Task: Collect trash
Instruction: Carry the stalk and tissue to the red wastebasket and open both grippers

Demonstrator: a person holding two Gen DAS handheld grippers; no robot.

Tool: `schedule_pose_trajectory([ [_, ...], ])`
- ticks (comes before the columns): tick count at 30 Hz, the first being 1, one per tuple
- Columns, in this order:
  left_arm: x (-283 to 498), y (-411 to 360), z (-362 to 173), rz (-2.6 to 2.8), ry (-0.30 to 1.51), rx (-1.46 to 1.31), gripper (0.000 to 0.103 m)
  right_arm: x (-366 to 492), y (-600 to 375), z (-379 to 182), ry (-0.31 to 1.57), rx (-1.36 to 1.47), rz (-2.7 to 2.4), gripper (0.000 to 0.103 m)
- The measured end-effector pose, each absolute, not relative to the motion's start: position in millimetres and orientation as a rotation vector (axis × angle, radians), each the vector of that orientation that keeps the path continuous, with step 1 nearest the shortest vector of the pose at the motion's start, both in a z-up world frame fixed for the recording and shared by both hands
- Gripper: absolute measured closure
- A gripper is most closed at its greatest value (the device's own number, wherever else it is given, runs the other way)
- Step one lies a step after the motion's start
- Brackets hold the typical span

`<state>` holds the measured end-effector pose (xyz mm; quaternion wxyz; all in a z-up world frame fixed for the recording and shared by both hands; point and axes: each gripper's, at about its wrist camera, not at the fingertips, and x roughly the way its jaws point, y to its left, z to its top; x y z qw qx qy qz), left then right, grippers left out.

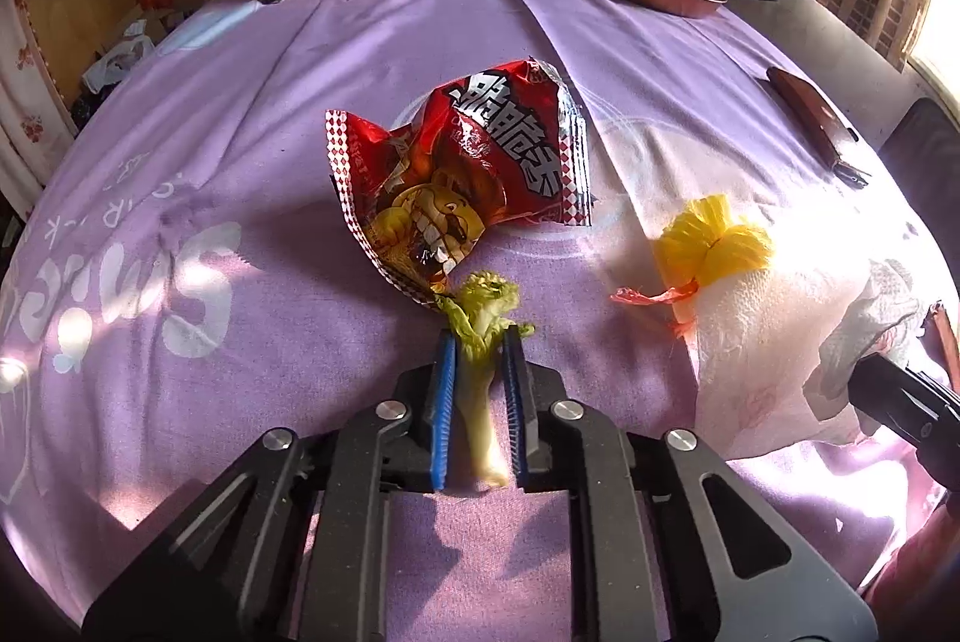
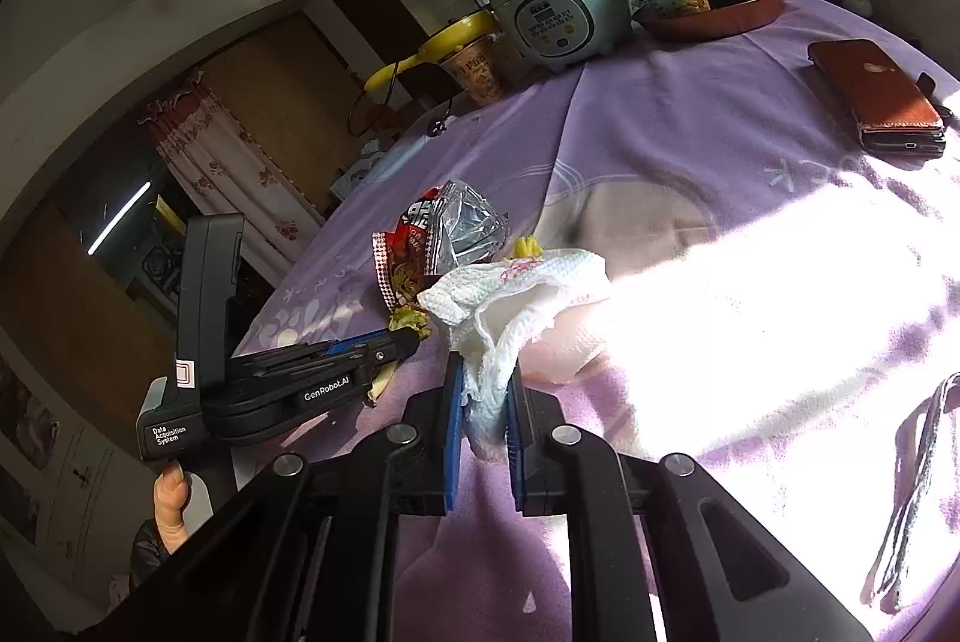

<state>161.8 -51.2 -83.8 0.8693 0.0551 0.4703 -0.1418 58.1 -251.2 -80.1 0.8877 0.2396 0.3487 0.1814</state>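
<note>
With both tools loaded, we just need a clean lift. Our left gripper (image 1: 480,342) is clamped narrow on the vegetable scrap (image 1: 483,336), stalk between the blue pads (image 1: 443,390), leafy tip just touching the red snack wrapper (image 1: 462,174) on the purple cloth (image 1: 240,132). Our right gripper (image 2: 485,384) is pinched on the white paper towel (image 2: 516,294). We'd raise the left straight up so the wrapper isn't dragged, keep the squeeze steady, and watch the towel's loose end near the yellow pompom (image 1: 711,240).
</note>
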Motion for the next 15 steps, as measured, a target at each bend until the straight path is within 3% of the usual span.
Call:
schedule_pose_trajectory([
  [15,119.3,-7.4,-37.9,-0.26,0.865,0.012,0.091,52.2,-243.3,-62.7,0.703,0.476,0.384,0.089],
])
